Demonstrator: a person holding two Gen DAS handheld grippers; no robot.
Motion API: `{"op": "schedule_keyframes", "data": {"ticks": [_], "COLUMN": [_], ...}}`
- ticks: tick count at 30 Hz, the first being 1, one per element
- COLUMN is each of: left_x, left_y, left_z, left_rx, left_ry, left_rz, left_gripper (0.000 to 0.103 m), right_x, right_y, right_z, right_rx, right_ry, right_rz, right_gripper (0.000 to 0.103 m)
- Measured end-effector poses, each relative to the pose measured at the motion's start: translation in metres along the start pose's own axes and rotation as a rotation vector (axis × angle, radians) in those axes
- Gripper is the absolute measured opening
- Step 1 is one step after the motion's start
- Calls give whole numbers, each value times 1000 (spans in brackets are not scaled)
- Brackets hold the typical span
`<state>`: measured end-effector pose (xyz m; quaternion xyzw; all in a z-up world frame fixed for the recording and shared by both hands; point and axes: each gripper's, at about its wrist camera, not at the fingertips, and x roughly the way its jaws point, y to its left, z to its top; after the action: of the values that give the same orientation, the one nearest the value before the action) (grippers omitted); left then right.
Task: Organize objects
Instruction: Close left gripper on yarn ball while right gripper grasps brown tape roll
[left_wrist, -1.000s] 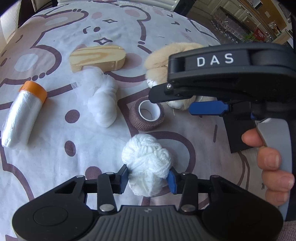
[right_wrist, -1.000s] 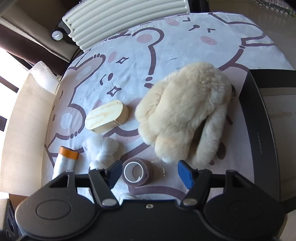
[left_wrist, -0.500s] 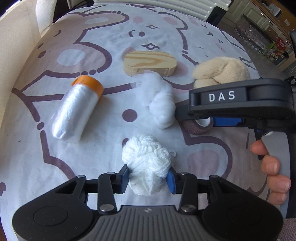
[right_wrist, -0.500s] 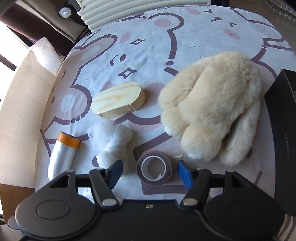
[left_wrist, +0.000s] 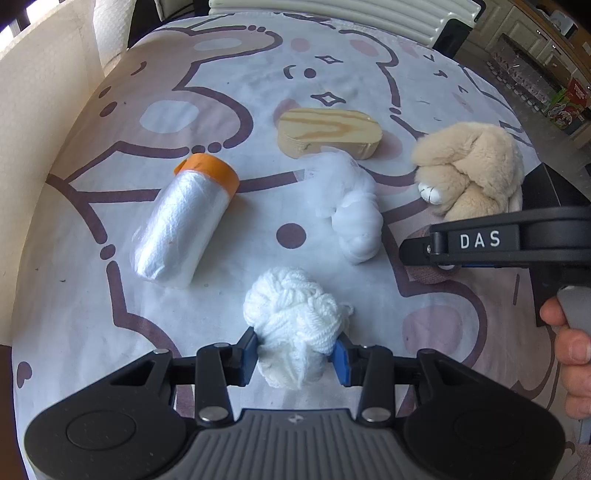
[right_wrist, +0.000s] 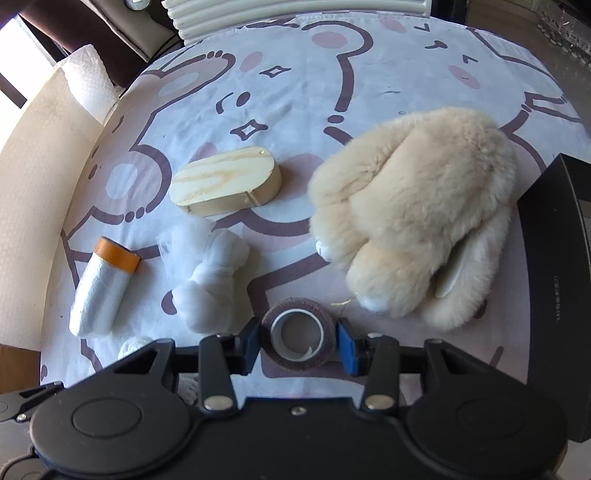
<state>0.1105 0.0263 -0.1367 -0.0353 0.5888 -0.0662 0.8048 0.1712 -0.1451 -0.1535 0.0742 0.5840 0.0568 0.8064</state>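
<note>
Table (left_wrist: 229, 51): wearing a white cloth with big cartoon bears.
Radiator (right_wrist: 295, 11): standing white behind the table.
Light: sun is shining in from the left.
Shelves (left_wrist: 535, 74): sitting far right.

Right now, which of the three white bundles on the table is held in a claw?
The knotted white yarn ball, clamped in the left claw. The gauzy white bundle and the orange-capped plastic roll lie free on the cloth.

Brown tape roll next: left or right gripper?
Right. The right gripper already straddles the brown tape roll, jaws closing around it. The left gripper is shut on the white yarn ball, so it's occupied.
</note>
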Motion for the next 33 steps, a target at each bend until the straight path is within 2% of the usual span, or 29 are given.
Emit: {"op": "schedule_keyframes", "data": {"ticks": [6,15,33], "left_x": [-1,-21,-99], "left_y": [-6,-12,-33], "left_z": [1,3,-25], "left_rx": [6,17,8], "left_ry": [-12,-75,-225], "left_rz": [23,53,107], "left_gripper": [42,41,41], "right_x": [-10,-28,-115], "right_y": [-7,-14,-25], "right_z": [-4,-9,-46], "right_rx": [-7,-23,-61], "right_ry": [-19,-58,-210], "right_rz": [-3,-29,-41], "right_gripper": [44,44,44]}}
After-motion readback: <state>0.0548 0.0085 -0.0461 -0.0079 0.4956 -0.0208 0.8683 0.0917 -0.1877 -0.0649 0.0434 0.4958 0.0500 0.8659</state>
